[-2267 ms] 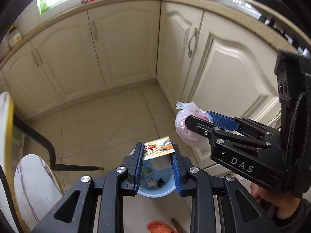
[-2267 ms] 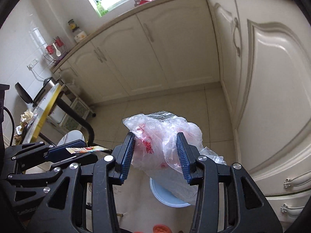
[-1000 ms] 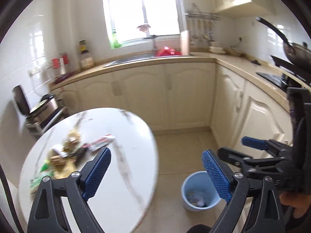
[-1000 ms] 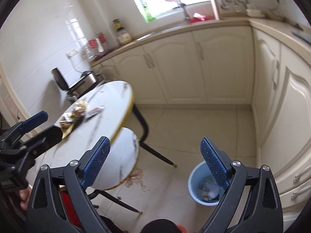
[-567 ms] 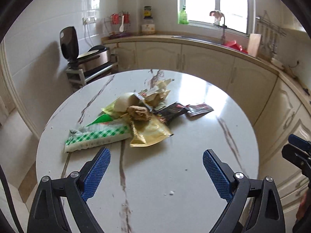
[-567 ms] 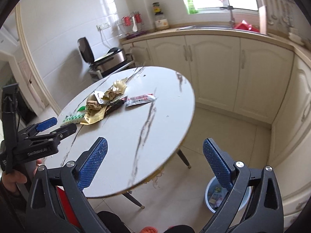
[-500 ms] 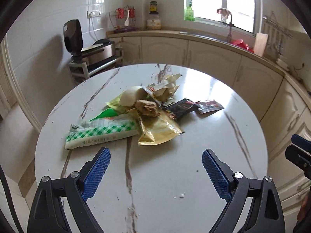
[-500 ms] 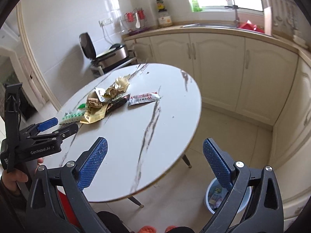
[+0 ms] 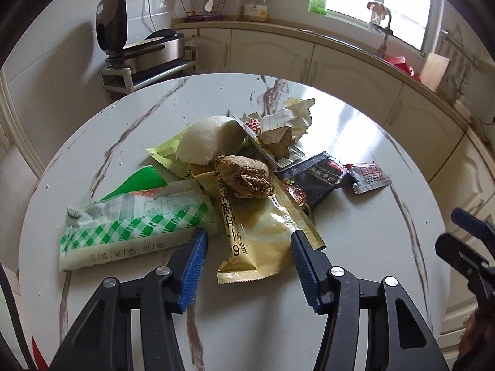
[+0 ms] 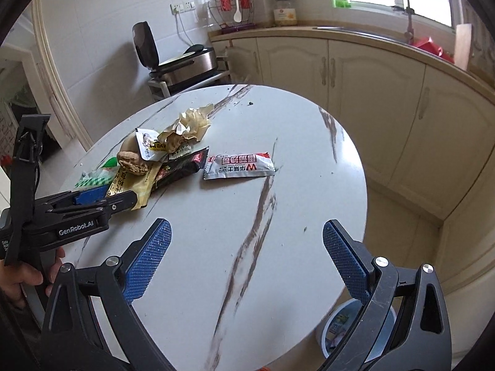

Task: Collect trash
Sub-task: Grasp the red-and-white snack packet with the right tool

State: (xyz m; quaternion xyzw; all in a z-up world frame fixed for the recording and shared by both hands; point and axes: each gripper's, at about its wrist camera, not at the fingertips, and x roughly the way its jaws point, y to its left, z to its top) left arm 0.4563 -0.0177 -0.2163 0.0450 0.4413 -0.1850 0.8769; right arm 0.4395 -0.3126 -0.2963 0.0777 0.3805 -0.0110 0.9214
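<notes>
A pile of trash lies on the round marble table: a gold wrapper, a green-checked packet, a brown lump, a white bun, crumpled paper, a black wrapper and a white-red sachet. My left gripper is open, its fingers on either side of the gold wrapper's near end. My right gripper is open wide and empty above the table's bare front part.
A blue trash bin with some trash in it stands on the floor under the table's right edge. Cream cabinets and a counter run along the back. An appliance on a rack stands at the back left.
My left gripper has moved forward and down to the pile and narrowed around the gold wrapper. My right gripper came closer over the table.
</notes>
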